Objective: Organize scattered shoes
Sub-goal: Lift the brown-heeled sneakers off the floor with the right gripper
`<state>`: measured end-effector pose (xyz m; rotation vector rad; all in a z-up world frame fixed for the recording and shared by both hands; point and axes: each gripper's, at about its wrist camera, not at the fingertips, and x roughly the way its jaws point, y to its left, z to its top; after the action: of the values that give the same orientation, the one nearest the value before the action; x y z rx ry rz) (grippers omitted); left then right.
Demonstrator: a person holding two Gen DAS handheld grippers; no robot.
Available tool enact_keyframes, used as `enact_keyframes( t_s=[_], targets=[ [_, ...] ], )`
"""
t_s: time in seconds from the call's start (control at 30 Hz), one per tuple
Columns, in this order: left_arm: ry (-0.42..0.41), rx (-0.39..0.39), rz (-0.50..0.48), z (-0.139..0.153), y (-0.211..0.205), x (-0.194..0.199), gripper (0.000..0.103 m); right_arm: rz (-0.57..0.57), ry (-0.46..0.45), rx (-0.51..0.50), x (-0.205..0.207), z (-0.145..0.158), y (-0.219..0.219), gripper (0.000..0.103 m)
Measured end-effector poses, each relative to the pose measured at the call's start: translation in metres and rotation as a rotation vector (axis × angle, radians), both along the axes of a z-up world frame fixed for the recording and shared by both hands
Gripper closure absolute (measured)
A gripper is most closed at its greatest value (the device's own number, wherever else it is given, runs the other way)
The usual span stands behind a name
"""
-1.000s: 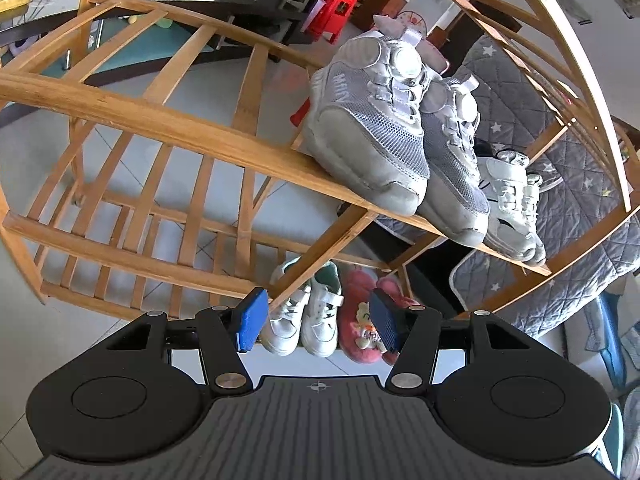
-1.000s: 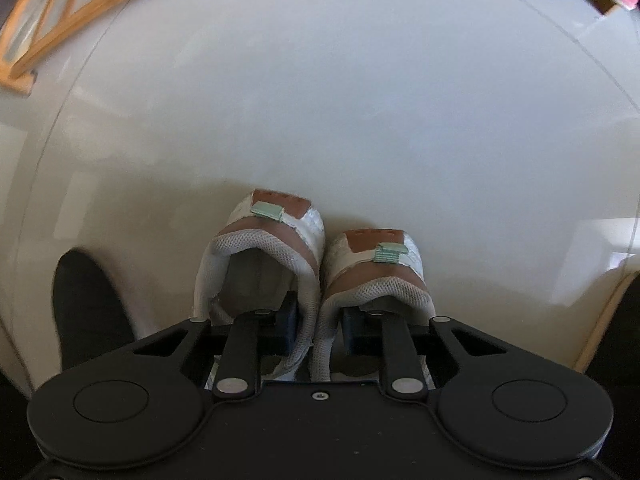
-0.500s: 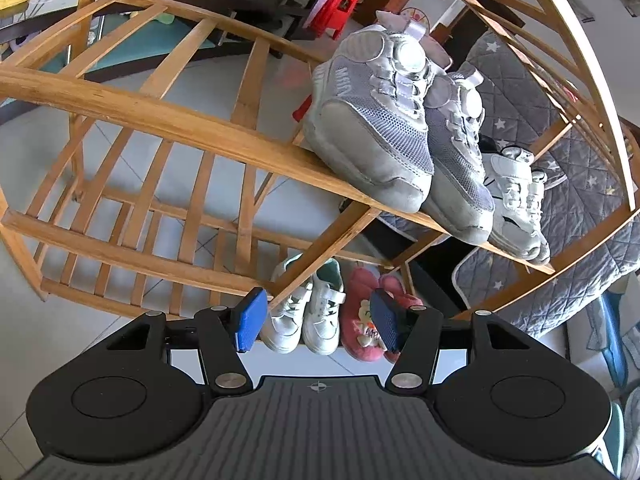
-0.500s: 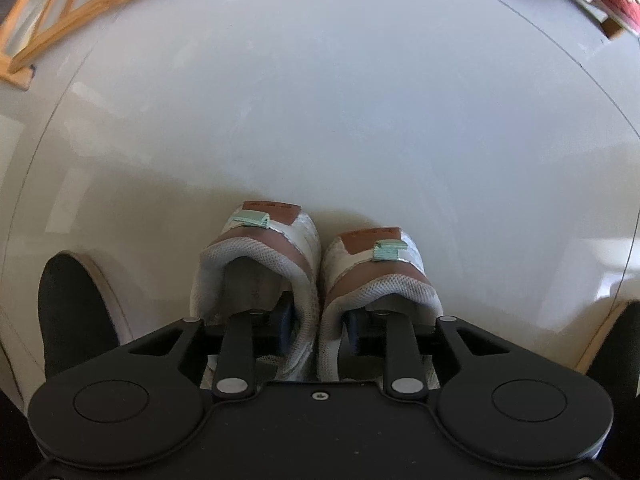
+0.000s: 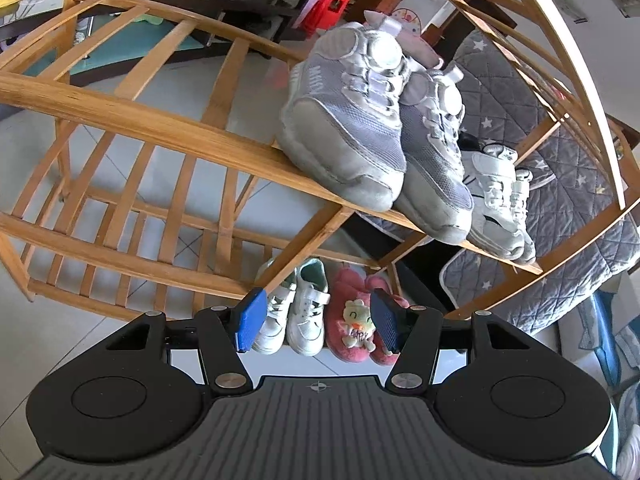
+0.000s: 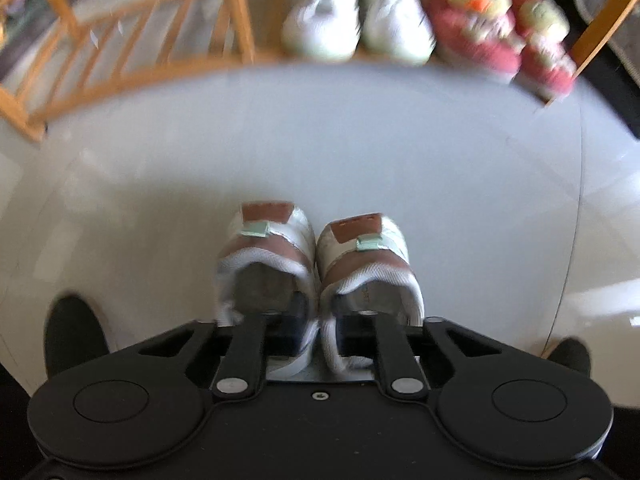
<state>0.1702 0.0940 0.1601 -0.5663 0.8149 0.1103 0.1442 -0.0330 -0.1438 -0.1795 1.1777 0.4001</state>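
Note:
My right gripper (image 6: 319,326) is shut on a pair of small white shoes with brown heel tabs (image 6: 320,256), one finger inside each shoe, pinching their inner walls together above the pale floor. My left gripper (image 5: 316,322) hangs open with nothing between its blue pads, facing the wooden shoe rack (image 5: 168,128). On the rack's upper shelf sit two grey sneakers (image 5: 360,128) and a white pair (image 5: 500,200). The lowest shelf holds white sneakers (image 5: 296,312) and pink slippers (image 5: 356,328); the right wrist view shows white sneakers (image 6: 360,12) and pink slippers (image 6: 500,32) too, blurred.
The left halves of the rack's shelves are bare slats (image 5: 100,240). A grey quilted cover with stars (image 5: 560,184) lies behind the rack on the right. A red stool (image 5: 328,4) stands further back. Dark shoe tips of a person (image 6: 72,332) show at the lower left.
The right gripper has swung up with the small shoes, bringing the rack's lowest shelf into view. The left gripper has barely shifted.

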Motion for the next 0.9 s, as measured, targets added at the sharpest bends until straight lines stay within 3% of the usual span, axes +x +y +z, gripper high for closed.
enact_keyframes(
  t_s=[0.27,0.47,0.53,0.63,0.77,0.9],
  targets=[
    [0.022,0.008,-0.018,-0.005,-0.009,0.004,0.045,-0.04,0.087,0.058,0.025,0.001,-0.017,0.099],
    [0.017,0.002,-0.012,-0.002,-0.006,0.004,0.045,-0.067,0.168,0.095,0.043,-0.002,-0.028,0.075],
    [0.018,0.006,-0.016,-0.001,-0.006,0.004,0.045,-0.057,0.188,0.099,0.045,-0.007,-0.022,0.063],
    [0.021,0.007,-0.018,-0.001,-0.006,0.004,0.045,-0.052,0.204,0.095,0.049,-0.014,-0.015,0.054],
    [0.023,0.009,-0.018,-0.001,-0.004,0.003,0.045,-0.018,0.2,0.008,0.052,-0.032,0.007,0.052],
    [0.031,0.01,-0.012,-0.003,-0.001,0.003,0.045,0.054,0.24,-0.019,0.053,-0.049,0.022,0.052]
  ],
)
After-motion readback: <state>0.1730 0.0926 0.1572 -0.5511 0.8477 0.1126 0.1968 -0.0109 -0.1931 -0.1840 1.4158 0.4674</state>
